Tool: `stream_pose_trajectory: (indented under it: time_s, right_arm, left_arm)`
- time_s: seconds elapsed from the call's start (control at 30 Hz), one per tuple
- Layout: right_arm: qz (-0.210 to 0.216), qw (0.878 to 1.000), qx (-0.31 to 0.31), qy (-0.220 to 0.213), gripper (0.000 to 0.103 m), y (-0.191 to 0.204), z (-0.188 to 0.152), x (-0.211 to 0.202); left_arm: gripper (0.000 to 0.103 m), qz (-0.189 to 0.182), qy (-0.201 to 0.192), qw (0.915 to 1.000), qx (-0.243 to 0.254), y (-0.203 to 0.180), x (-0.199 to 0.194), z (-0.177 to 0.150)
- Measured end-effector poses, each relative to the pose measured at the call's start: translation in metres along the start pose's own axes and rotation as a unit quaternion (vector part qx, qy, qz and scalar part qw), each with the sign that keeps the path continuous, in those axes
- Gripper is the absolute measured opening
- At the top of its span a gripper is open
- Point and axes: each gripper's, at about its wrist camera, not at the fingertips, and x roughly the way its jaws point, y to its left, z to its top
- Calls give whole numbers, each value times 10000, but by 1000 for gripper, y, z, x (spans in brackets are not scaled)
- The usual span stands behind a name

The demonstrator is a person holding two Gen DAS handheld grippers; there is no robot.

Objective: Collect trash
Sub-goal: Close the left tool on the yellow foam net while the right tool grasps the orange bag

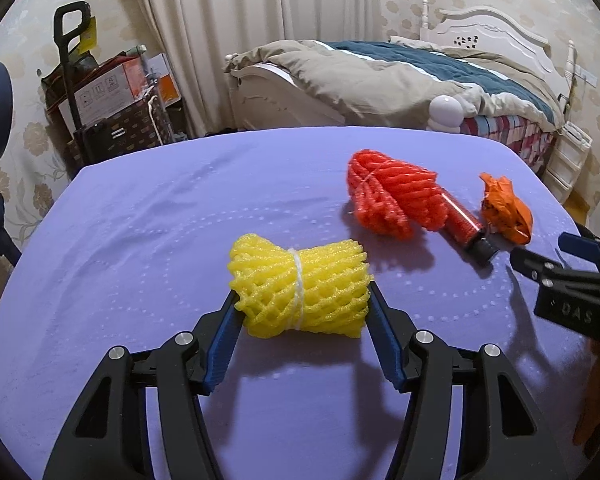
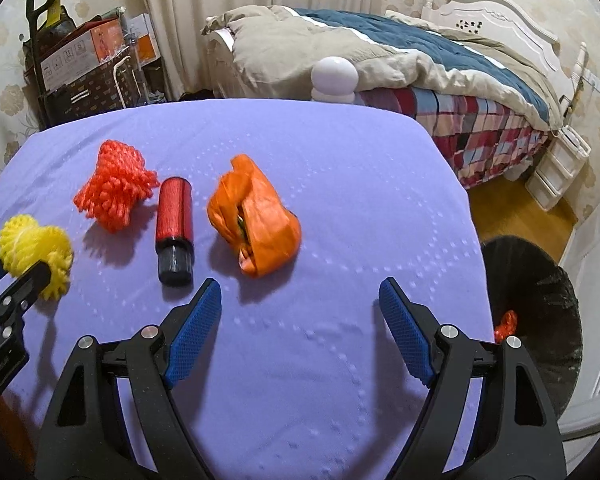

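- Four bits of trash sit on the purple table [image 2: 300, 152]. The yellow foam net [image 1: 300, 290] is low centre in the left wrist view, between the left gripper [image 1: 302, 308] pads, which touch both ends, so it looks clamped for lifting.
- Red foam net [image 2: 114, 184], red bottle [image 2: 175, 228] and orange bag [image 2: 256, 216] lie in a row mid-frame, untouched.
- Right gripper [image 2: 300, 304] has its jaws wide apart and empty, aimed near the bag, probably next.
- Black bin [image 2: 540, 320] waits at the lower right, beside the table edge, handy for dropping.
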Motion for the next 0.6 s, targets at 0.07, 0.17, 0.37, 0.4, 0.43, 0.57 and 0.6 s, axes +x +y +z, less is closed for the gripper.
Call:
stream_pose_trajectory:
  time_s: [0.07,0.17,0.37,0.4,0.43,0.57,0.6]
  right_arm:
    - [-4,10000,-2,-3,77,2,3,2]
    - [-6,10000,15,-48,75,3,7,3]
    - [7,10000,12,-61,69,6,15,8]
    - [19,10000,4,-70,69,7,16,9]
    - [23,10000,-4,-77,69,7,17,9]
    - [54,9999,-37,-84,59,11,21,13]
    - [59,9999,-40,-70,58,12,22,14]
  left_arm:
    - [59,12,-12,10000,-6,3,-1,-1]
    - [60,-27,-10,10000,-47,6,0,0]
    - [73,8,-92,9999,-49,8,1,3]
    - [74,22,-77,10000,-45,8,2,4]
    - [75,33,-46,10000,-56,9,4,5]
    - [77,-91,123,9997,-167,15,11,6]
    - [77,-129,176,9996,-193,16,14,7]
